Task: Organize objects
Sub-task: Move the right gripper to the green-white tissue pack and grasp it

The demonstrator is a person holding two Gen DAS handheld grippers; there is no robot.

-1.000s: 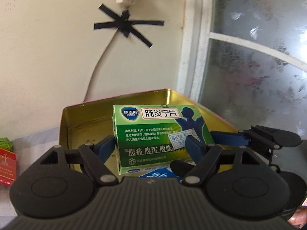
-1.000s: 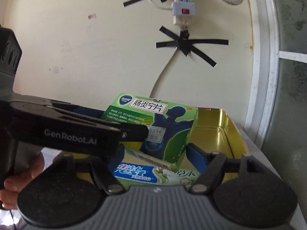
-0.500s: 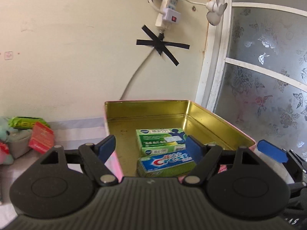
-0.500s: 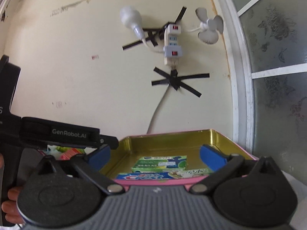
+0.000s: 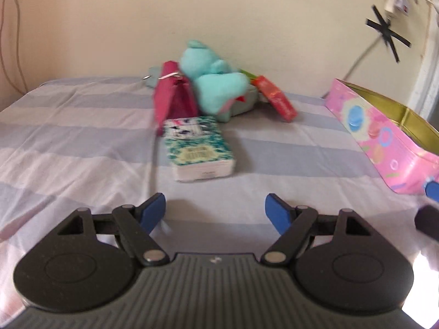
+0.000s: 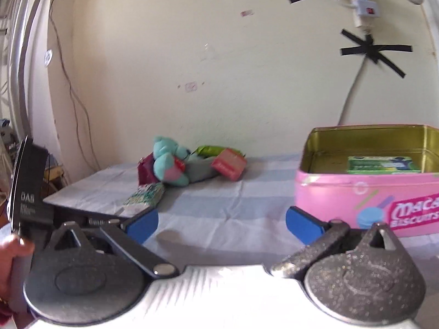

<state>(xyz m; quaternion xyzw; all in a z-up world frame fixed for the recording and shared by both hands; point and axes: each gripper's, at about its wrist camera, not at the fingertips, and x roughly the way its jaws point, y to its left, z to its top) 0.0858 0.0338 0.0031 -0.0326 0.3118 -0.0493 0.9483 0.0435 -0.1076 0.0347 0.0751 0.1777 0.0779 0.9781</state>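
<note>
A pink biscuit tin [image 6: 365,192] with a gold inside stands at the right, and a green medicine box [image 6: 382,164] lies in it. The tin [image 5: 378,134] also shows at the right edge of the left wrist view. My left gripper [image 5: 215,211] is open and empty, pointing at a teal patterned tissue pack [image 5: 199,148] lying just ahead on the striped cloth. My right gripper [image 6: 222,223] is open and empty, standing just left of the tin's front. Behind the pack lie a teal plush toy [image 5: 214,82], a magenta pouch [image 5: 171,96] and a red box [image 5: 277,98].
The striped cloth [image 5: 68,137] covers the surface up to a cream wall. A taped power strip and cable [image 6: 362,13] hang on the wall above the tin. A hand [image 6: 8,263] holds the left gripper's black body [image 6: 27,181] at the left edge of the right wrist view.
The green box left my left gripper and now lies in the tin. Both grippers swung left away from the tin; the left one now faces the tissue pack and the toy pile.
</note>
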